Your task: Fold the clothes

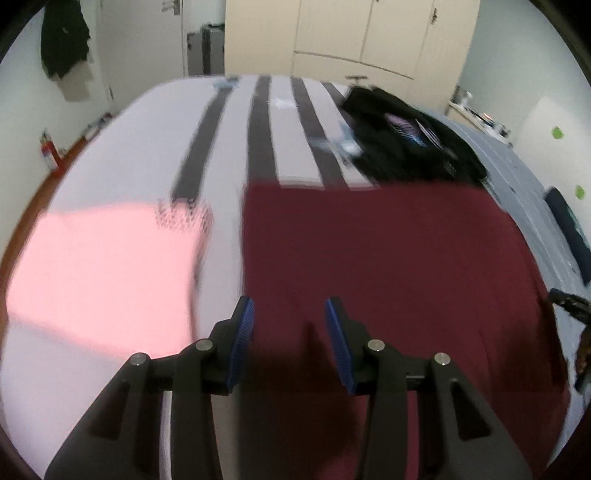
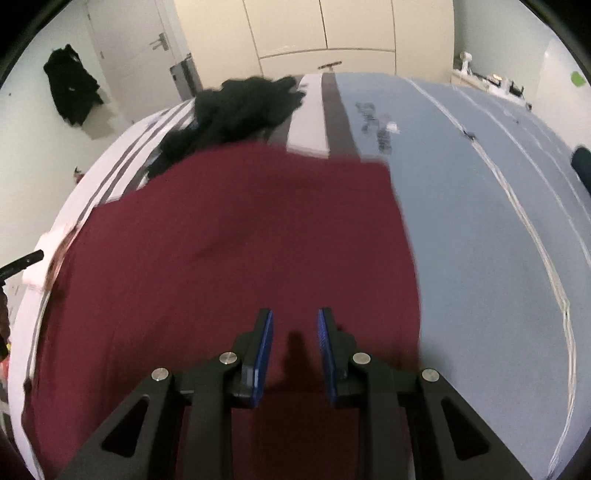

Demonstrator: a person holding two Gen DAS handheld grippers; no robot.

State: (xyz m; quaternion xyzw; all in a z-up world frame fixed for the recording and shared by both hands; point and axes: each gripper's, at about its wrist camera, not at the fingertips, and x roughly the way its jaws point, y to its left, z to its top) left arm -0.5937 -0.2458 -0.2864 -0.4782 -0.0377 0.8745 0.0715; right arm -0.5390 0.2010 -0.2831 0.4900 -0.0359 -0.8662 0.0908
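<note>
Blue pads (image 1: 242, 343) on my left gripper (image 1: 289, 314) are sitting closest to the lens, and the jaws are hanging spread apart with nothing between them, just hovering over the left edge of the maroon garment (image 1: 388, 288). Using that maroon piece as the landmark: it's lying spread out flat on the bed (image 1: 147, 147), and both wrist views are looking across it. My right gripper (image 2: 295, 325) is also hanging open, pinching nothing, over the garment's near right part, with its shadow falling on the cloth right between the fingers (image 2: 264, 350). Left of the maroon piece, just beside it, a pink garment (image 1: 99, 277) is lying flat on the white sheet, looking folded into a rough rectangle, though everything's pretty motion-blurred so I'm not swearing to the edges. Beyond the maroon piece, touching or overlapping its far edge, a black clothing pile (image 1: 406, 136) is sitting crumpled on the dark-striped part of the sheet. To the right of the maroon piece a grey-blue cover (image 2: 480, 221) is stretching away. Way past it all, cream wardrobe doors (image 2: 325, 33) are filling the back wall, and a dark garment (image 1: 64, 37) is hanging on the wall off to the left.
</note>
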